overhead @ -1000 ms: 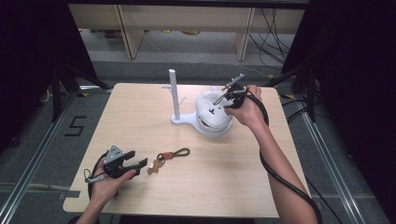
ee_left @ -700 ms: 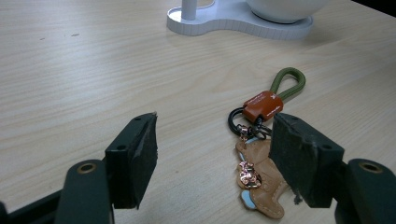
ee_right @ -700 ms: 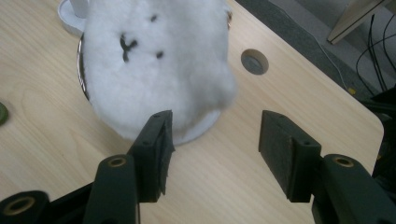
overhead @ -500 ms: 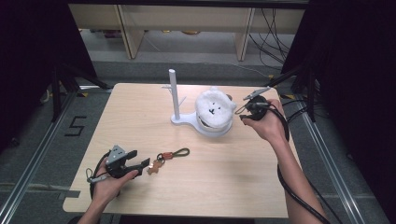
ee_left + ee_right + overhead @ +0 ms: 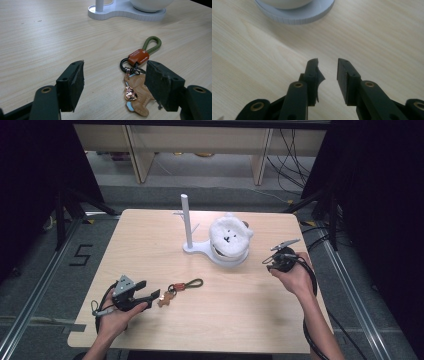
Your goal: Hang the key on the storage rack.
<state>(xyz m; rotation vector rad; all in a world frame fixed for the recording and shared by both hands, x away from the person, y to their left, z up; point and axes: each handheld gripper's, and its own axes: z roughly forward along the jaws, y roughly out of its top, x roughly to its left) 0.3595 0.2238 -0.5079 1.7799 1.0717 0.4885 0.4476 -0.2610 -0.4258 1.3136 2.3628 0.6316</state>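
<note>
A keychain (image 5: 182, 286) with an olive loop, an orange tag (image 5: 138, 56) and a tan leather charm (image 5: 137, 92) lies on the wooden table. My left gripper (image 5: 149, 290) rests low just left of it, open; in the left gripper view (image 5: 115, 67) the charm lies partly between the wide jaws, untouched. A white plush bear (image 5: 229, 237) sits in the round dish of a white stand (image 5: 187, 222). My right gripper (image 5: 269, 265) hovers right of the dish, its jaws (image 5: 327, 62) just having been closing, a narrow gap left and nothing between them.
The stand's flat base (image 5: 120, 11) and upright post stand at the table's middle back; the dish rim (image 5: 312, 12) lies just ahead of my right gripper. Bare wood (image 5: 230, 315) spreads across the front. Dark frames and shelving surround the table.
My right gripper has left the plush bear, swung right and down toward the table, and its jaws have narrowed. The left gripper and keychain have stayed put.
</note>
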